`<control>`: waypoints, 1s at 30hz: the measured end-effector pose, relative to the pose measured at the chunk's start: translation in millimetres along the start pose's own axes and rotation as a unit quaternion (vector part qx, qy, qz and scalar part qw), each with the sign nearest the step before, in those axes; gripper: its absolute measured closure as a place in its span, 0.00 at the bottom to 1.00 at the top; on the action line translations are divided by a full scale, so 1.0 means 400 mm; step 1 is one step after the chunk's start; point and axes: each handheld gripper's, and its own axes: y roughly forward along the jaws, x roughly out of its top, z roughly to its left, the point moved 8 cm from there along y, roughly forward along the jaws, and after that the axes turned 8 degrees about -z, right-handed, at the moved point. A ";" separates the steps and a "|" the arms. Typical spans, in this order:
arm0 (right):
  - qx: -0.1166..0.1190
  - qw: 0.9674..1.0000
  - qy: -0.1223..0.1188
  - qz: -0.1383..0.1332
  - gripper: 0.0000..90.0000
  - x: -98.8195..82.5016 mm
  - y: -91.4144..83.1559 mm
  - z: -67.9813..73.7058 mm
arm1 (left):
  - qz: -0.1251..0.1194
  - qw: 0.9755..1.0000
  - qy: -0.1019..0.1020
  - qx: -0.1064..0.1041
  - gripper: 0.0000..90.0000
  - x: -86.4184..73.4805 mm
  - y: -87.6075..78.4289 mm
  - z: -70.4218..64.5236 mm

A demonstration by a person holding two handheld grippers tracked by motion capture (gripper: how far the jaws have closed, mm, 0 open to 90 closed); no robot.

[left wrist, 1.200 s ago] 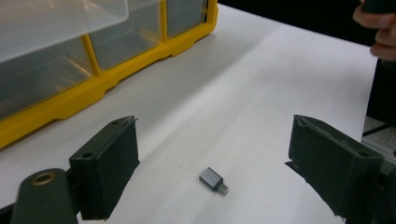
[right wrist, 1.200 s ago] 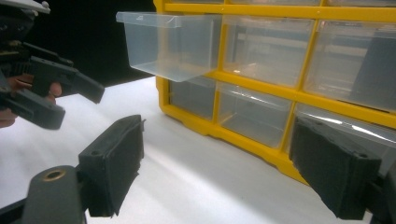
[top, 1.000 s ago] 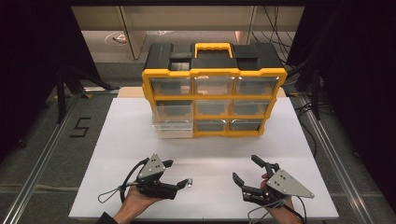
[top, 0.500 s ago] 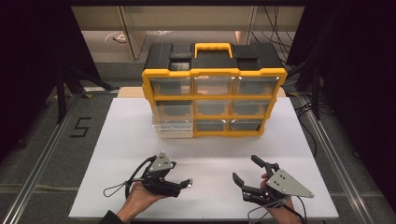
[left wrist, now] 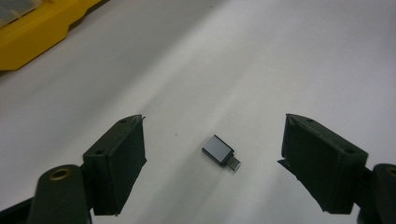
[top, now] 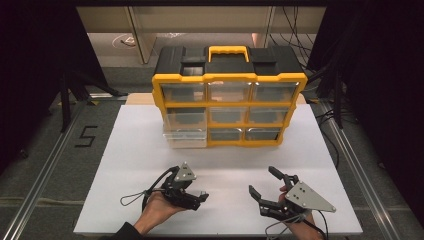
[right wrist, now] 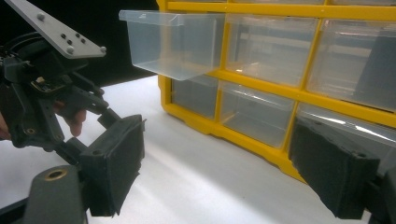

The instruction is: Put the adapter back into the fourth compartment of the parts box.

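Note:
A small grey USB adapter (left wrist: 219, 150) lies flat on the white table (left wrist: 261, 56), its metal plug pointing right in the left gripper view. My left gripper (left wrist: 212, 163) is open with a jaw on each side of the adapter, touching nothing. In the high view the left gripper (top: 196, 196) sits low at the table's front, left of centre. The right gripper (top: 261, 192) is open and empty at the front right. Its own view (right wrist: 215, 163) faces the yellow organizer (right wrist: 261, 88).
The yellow and black organizer (top: 227, 80) with clear drawers stands at the back centre of the table (top: 135, 150). A clear drawer (right wrist: 173, 42) in its left column is pulled out (top: 185, 139). The left gripper (right wrist: 46, 93) and its hand appear left of the right gripper's jaws.
The left gripper has slid a little to the right along the table's front. The right gripper has stayed where it was.

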 end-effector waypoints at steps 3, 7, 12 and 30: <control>0.000 1.000 0.001 0.000 0.22 0.001 0.000 0.001 | 0.011 1.000 0.005 0.001 0.26 -0.004 0.012 0.002; 0.002 1.000 0.000 0.000 0.22 0.001 0.000 0.002 | 0.026 1.000 0.001 -0.001 0.26 -0.011 0.027 0.001; 0.002 1.000 -0.001 0.000 0.22 0.000 0.000 0.002 | 0.042 0.999 0.002 -0.005 0.31 -0.016 0.041 -0.007; 0.007 1.000 -0.003 0.001 0.22 -0.001 0.004 0.008 | 0.070 0.997 -0.005 -0.024 0.51 -0.029 0.060 -0.022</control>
